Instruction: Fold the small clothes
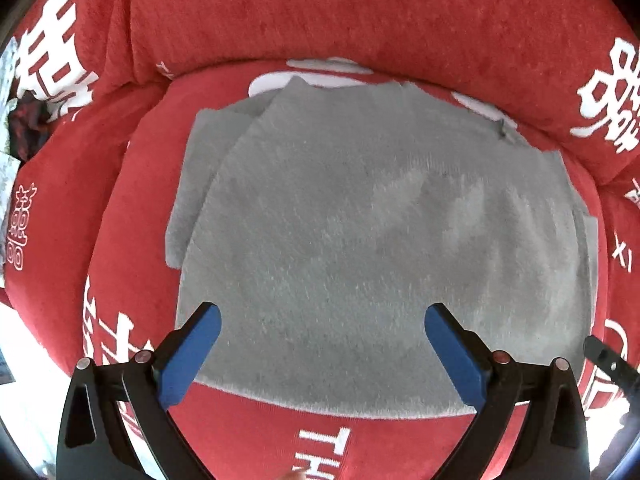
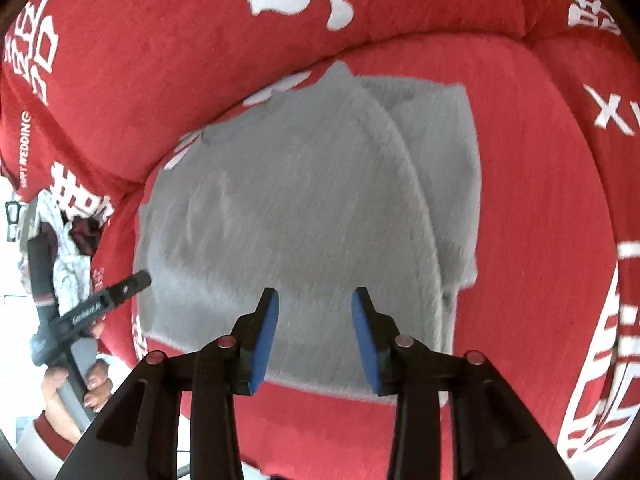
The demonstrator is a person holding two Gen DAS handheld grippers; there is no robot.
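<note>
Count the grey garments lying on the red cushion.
1. A single folded grey garment lies flat in the middle of the red cushion, below both open grippers. Its layers overlap, so another piece could be hidden underneath.

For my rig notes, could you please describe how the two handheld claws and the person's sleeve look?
Both the left claw and the right claw have black angular linkage arms with round silver and reddish pivot pins, ending in flat blue pads. Seen from the right wrist, the left one bears small white lettering, too blurred to read. The sleeve is pale with a red cuff band.
</note>
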